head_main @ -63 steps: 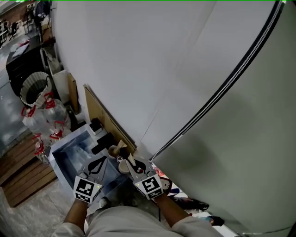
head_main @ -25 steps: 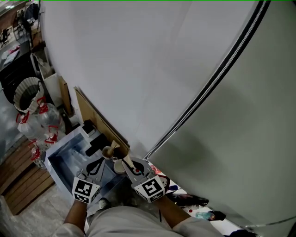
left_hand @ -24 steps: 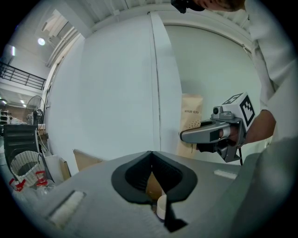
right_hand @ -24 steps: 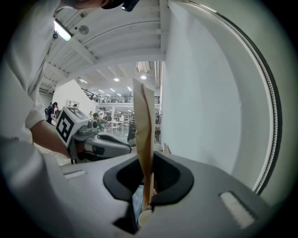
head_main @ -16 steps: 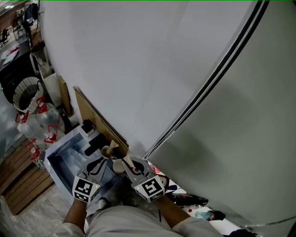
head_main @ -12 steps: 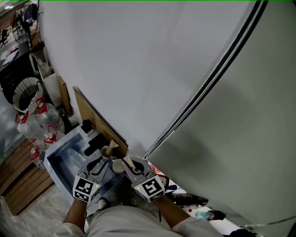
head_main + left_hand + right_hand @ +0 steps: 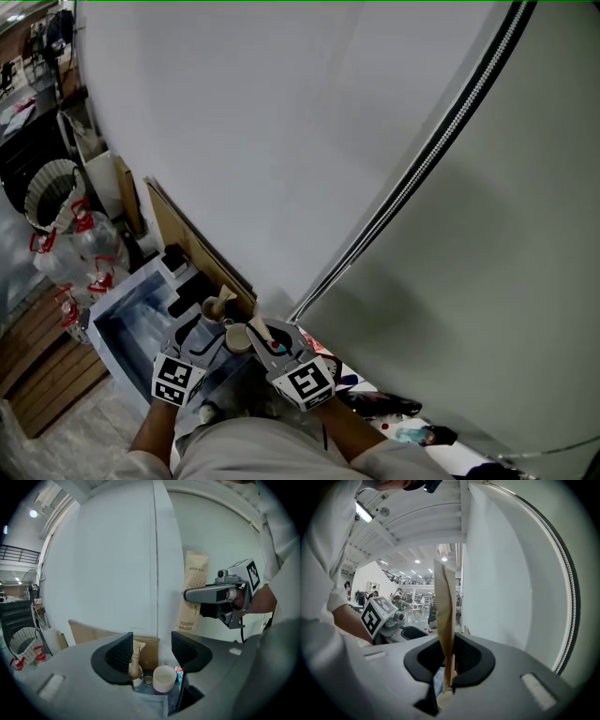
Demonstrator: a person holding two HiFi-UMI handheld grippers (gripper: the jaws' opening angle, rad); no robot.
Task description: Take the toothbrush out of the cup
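My right gripper (image 7: 447,663) is shut on a tall kraft-paper toothbrush packet (image 7: 444,616), held upright in the air. The left gripper view shows that packet (image 7: 194,590), printed "TOOTH BRUSH", in the right gripper (image 7: 187,594). A white cup (image 7: 164,678) stands below with nothing in it, also seen in the head view (image 7: 234,337). Beside it a second cup (image 7: 135,671) holds another paper packet. My left gripper (image 7: 150,651) points at the cups; its jaws are opening wide, and its pads touch nothing.
The cups stand on a blue tray (image 7: 141,319) by a cardboard sheet (image 7: 202,248) leaning on the white wall. A small red and teal tube (image 7: 179,671) lies by the white cup. A wire basket (image 7: 52,187) and water bottles (image 7: 84,248) stand at the left.
The left gripper's jaws have spread from shut to wide apart, and the gripper has sunk a little. The right gripper holds still with the packet.
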